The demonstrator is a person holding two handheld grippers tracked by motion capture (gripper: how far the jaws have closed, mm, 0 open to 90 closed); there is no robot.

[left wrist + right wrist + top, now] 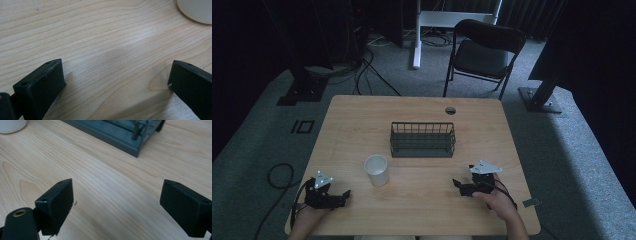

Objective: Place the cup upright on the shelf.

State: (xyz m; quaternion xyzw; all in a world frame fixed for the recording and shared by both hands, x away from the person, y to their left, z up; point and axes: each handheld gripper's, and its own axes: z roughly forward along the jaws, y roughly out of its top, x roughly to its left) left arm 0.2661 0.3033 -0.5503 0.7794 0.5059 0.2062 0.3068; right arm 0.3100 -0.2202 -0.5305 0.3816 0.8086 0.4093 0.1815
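— Cup's position?
— White cup (376, 170) upright, lower centre-left of the high view, just in front of the wire rack (422, 139).
— Grippers?
— Left gripper (343, 195) and right gripper (460, 185) low on the table (362, 115), jaws spread, holding nothing.

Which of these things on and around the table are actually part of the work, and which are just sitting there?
Part of the work:
white paper cup
dark green wire basket
left gripper, jaws open
right gripper, jaws open

Just lying about:
black folding chair
black floor cables
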